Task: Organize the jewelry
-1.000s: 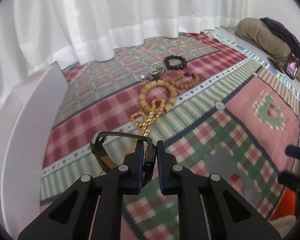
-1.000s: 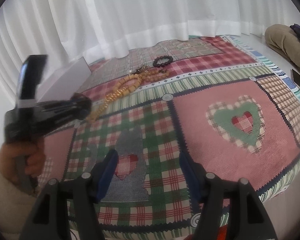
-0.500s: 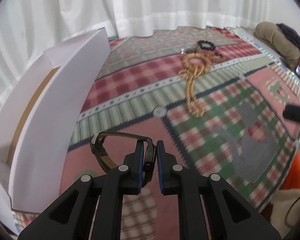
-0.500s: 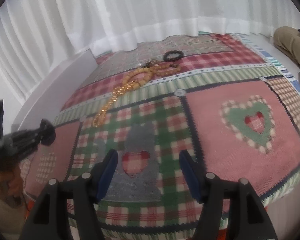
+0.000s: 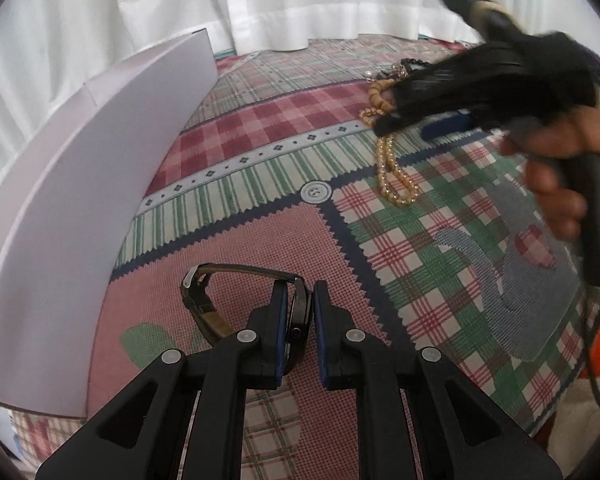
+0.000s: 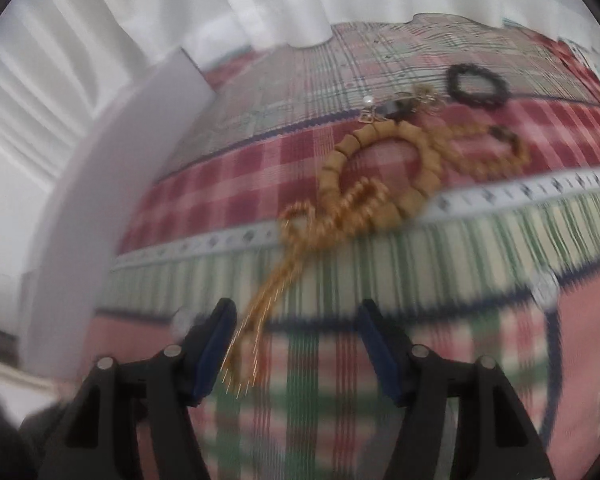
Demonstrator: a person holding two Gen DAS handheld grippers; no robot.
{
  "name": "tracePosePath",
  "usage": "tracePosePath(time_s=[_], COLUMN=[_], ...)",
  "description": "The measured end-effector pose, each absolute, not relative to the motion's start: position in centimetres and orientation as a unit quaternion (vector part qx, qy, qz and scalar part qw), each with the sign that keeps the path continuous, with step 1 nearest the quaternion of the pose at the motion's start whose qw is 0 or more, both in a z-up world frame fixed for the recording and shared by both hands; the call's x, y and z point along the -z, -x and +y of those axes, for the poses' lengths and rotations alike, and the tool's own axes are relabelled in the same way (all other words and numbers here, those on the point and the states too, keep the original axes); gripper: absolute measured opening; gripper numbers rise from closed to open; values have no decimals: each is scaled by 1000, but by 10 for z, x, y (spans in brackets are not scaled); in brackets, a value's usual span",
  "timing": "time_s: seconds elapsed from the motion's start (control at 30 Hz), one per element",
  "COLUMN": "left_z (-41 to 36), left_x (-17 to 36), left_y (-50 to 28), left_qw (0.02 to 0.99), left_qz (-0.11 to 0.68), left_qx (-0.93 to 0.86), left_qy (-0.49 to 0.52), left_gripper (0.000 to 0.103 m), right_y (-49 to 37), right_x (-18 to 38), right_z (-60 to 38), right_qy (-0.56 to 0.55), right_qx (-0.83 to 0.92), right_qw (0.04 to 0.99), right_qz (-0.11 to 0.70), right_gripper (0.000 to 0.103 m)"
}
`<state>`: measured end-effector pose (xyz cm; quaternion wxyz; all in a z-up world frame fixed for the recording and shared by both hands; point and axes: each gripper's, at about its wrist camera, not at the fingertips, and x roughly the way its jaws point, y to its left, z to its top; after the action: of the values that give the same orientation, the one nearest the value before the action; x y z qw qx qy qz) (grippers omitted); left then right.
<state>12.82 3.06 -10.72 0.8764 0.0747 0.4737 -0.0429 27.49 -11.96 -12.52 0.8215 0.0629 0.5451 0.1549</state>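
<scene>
Left wrist view showed my left tool (image 5: 299, 312) clamped on the watch (image 5: 236, 300) – carried beside the white box (image 5: 80, 216), probably its home. My right tool (image 6: 296, 344) hung spread over the gold chain (image 6: 284, 252) on the quilt (image 6: 440, 272), likely next.

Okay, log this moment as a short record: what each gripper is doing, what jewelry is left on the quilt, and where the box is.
left gripper: shut on watch, above the quilt
right gripper: open, empty, near the gold chain
jewelry on quilt: gold chain, wooden bead bracelet, black bead bracelet, smaller pieces
white box: at quilt's left edge
</scene>
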Motion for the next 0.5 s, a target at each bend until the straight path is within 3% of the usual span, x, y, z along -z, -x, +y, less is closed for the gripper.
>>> tracePosePath(time_s=[0.1, 0.2, 0.27, 0.5], left_z=[33, 34, 36, 34], left_x=[107, 107, 108, 117], left_y=[-128, -127, -129, -129], left_qw=[877, 877, 876, 871], left_qz=[474, 475, 476, 486], left_qx=[40, 38, 35, 26], left_qy=[-69, -66, -65, -74], left_gripper=[11, 11, 12, 11], right_y=[-288, -293, -293, -264], right_x=[125, 124, 123, 95], right_z=[-102, -95, -94, -117], right_qy=[-35, -8, -3, -17], right_qx=[-118, -87, -84, -133], right_qw=[833, 848, 854, 869], right_qz=[540, 523, 513, 476], right_gripper=[54, 22, 7, 8])
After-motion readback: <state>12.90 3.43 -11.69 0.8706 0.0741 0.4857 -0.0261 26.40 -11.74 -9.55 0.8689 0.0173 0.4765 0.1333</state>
